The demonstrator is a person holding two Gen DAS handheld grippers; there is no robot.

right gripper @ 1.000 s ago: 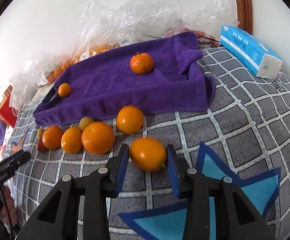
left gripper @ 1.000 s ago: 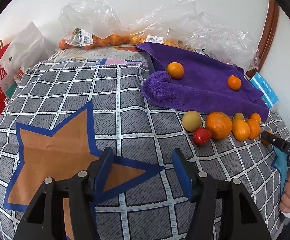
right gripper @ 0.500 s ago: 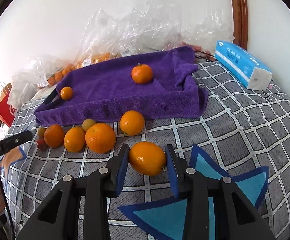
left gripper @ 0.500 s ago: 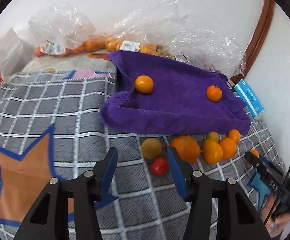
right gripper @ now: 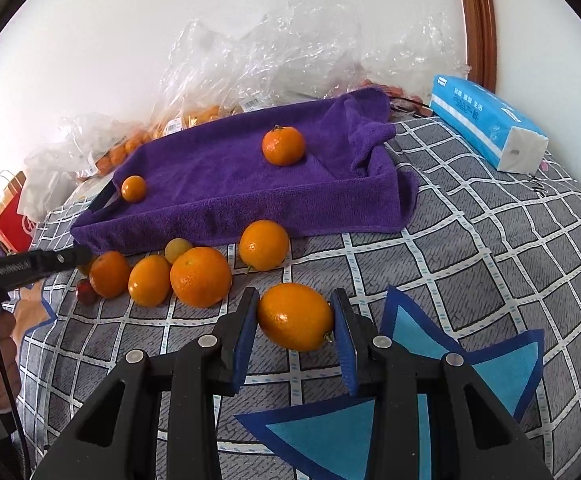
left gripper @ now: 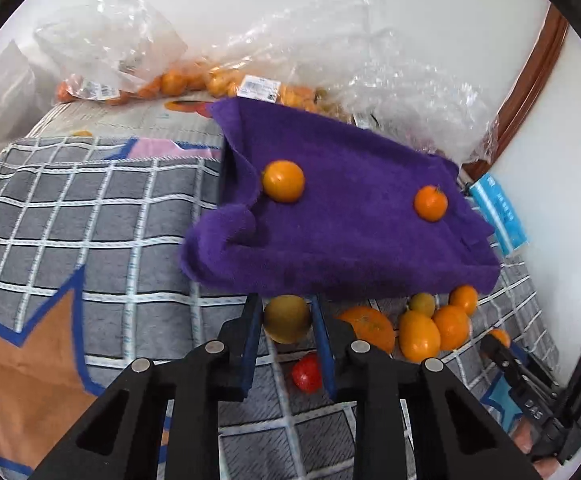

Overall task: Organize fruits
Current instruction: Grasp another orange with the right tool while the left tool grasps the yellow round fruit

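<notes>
Purple towel (left gripper: 354,216) edge hidden behind L fingers (left gripper: 252,324) clamping yellow-green fruit (left gripper: 287,318); R fingers (right gripper: 246,328) clamping orange (right gripper: 295,317).

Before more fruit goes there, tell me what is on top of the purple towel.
Two orange fruits lie apart on the purple towel: a small one and a bigger one. What the towel covers underneath is hidden.

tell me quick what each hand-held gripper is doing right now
Left hand-held gripper: closed on the round brownish-yellow fruit, its jaws having just been closing.
Right hand-held gripper: closed on the oval orange citrus fruit.
</notes>
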